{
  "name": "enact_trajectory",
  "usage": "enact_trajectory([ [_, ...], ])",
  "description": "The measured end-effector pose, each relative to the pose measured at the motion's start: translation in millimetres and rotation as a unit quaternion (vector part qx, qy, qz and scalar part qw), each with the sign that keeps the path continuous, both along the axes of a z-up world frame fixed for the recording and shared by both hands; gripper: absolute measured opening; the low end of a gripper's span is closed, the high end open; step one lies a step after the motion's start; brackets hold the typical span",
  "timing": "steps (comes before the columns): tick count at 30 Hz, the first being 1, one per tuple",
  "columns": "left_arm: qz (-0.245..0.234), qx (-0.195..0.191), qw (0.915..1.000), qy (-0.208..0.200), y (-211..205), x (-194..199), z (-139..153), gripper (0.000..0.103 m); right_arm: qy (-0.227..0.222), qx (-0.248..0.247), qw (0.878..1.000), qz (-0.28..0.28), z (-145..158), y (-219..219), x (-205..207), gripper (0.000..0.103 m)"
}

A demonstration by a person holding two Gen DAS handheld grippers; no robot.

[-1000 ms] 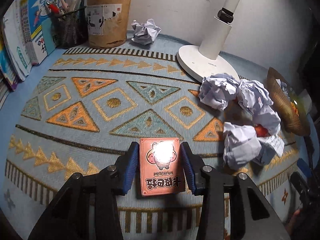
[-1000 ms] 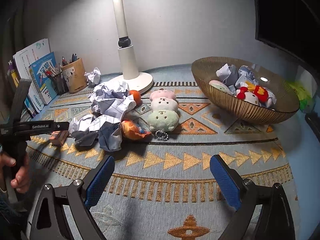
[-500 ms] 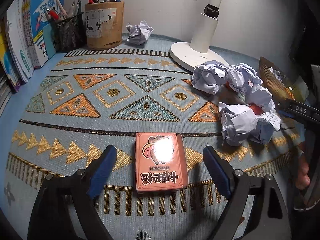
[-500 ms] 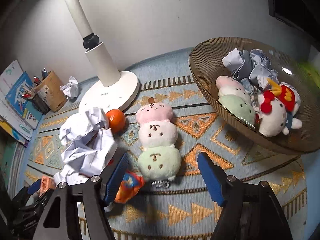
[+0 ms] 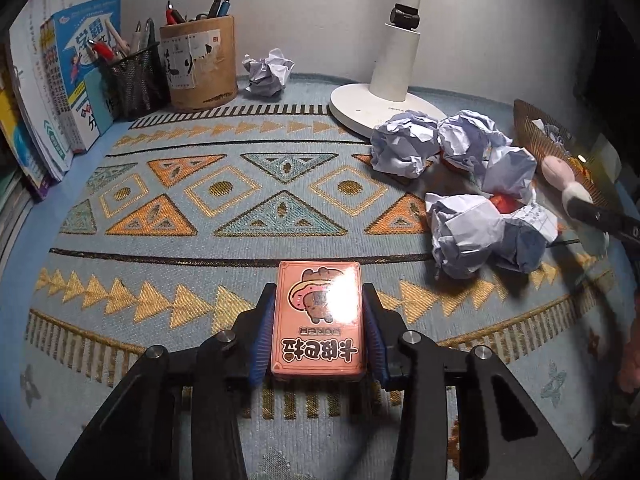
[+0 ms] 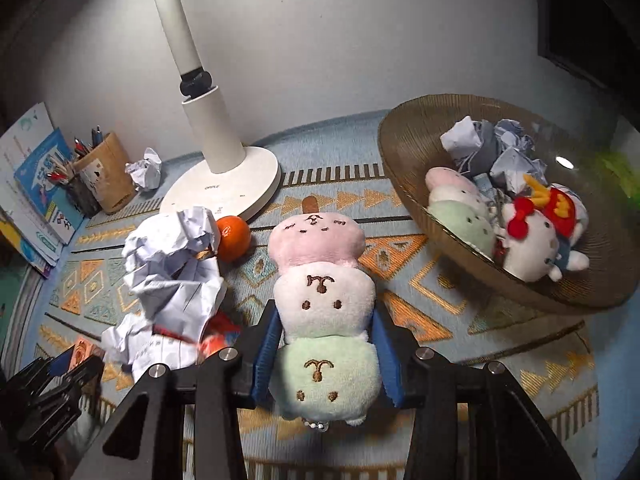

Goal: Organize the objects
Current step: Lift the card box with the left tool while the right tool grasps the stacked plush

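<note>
- While both sets of fingers have just been closing, the left gripper (image 5: pixel 319 322) clamps the pink card box (image 5: pixel 318 320) by its long sides; box lies flat on the woven mat (image 5: pixel 160 248) at the near edge of the bench.
- Right gripper (image 6: pixel 326 350) squeezes the three-ball plush (image 6: pixel 324 304) at the white-green joint, plush lying on the mat, pink end pointing away.
- Risk: the glossy, hard, rectangular box could slip from the pads if lifted tilted; the soft, fuzzy plush compresses, so the pink end may droop and snag the orange (image 6: pixel 233 238) or the crumpled paper balls (image 6: pixel 176 264) beside it.
- Farther right: ribbed shallow bowl (image 6: pixel 404 176) already holding plush toys and paper, likely drop spot; its rim could catch a sagging plush.
- Far back: smooth white lamp base (image 6: pixel 224 188), cardboard pen cup (image 5: pixel 198 64), mesh holder.
</note>
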State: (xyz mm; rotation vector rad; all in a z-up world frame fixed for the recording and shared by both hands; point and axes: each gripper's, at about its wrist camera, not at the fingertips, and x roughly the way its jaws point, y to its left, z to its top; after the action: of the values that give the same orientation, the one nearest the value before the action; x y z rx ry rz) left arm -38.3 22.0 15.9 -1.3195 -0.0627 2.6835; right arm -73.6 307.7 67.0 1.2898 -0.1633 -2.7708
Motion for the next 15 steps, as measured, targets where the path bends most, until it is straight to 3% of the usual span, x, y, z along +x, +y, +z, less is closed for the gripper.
enact_trajectory([
  [7,-0.015,0.023,0.9994,0.023,33.9,40.7,12.0,0.037,-0.001,-0.016,1.000,0.005,3.4,32.1,93.6,0.044],
  [10,-0.018,0.019,0.9993,0.025,48.4,46.9,5.7,0.037,-0.014,0.002,1.000,0.003,-8.1,33.1,106.8,0.044],
  [12,-0.021,-0.010,0.9986,0.046,54.6,50.9,9.3,0.037,-0.033,-0.007,0.999,0.007,-18.9,35.7,108.4,0.044],
  [15,-0.035,-0.014,0.9979,0.053,58.7,54.3,10.3,0.037,-0.053,-0.026,0.998,-0.004,-31.6,46.3,110.6,0.051],
])
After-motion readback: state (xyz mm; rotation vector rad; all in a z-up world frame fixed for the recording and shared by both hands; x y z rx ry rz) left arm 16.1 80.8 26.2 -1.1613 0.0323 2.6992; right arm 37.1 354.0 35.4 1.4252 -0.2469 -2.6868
